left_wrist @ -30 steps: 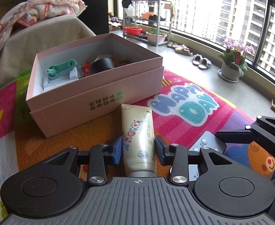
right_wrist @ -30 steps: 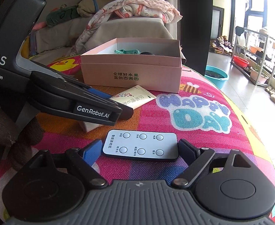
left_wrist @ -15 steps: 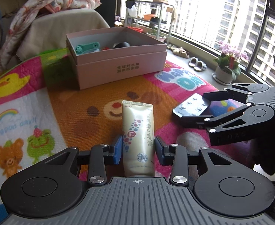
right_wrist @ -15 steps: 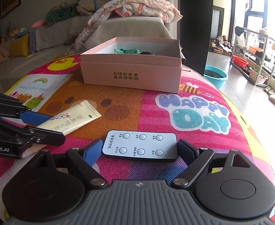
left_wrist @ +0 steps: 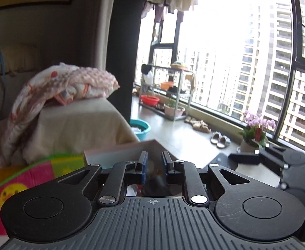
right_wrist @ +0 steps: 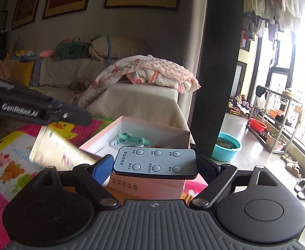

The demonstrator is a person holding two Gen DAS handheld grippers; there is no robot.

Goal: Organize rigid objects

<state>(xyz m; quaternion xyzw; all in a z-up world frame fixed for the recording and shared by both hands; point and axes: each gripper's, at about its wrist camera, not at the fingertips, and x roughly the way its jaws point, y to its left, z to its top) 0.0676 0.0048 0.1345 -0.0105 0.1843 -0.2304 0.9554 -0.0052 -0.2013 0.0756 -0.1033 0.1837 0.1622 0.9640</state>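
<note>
My right gripper (right_wrist: 155, 164) is shut on the dark remote control (right_wrist: 155, 160), gripping its two short ends and holding it level in the air just in front of the open pink box (right_wrist: 148, 187). A green toy (right_wrist: 131, 139) lies in the box. My left gripper (left_wrist: 154, 163) is raised over the box's corner (left_wrist: 121, 152), its blue pads drawn close with nothing between them. In the right wrist view the left gripper (right_wrist: 69, 115) hangs at the left. Just under it the cream tube (right_wrist: 56, 148) shows tilted and blurred beside the box's left wall.
The box stands on a bright cartoon play mat (right_wrist: 13, 166). Behind it is a beige sofa with a pink blanket (right_wrist: 152, 70). On the floor to the right are a teal basin (right_wrist: 227, 145), a metal rack (right_wrist: 277, 120), slippers (left_wrist: 220, 140) and a potted flower (left_wrist: 256, 129).
Both grippers rose and tipped upward. The remote came up off the mat in the right gripper. The tube left the left jaws, which closed together.
</note>
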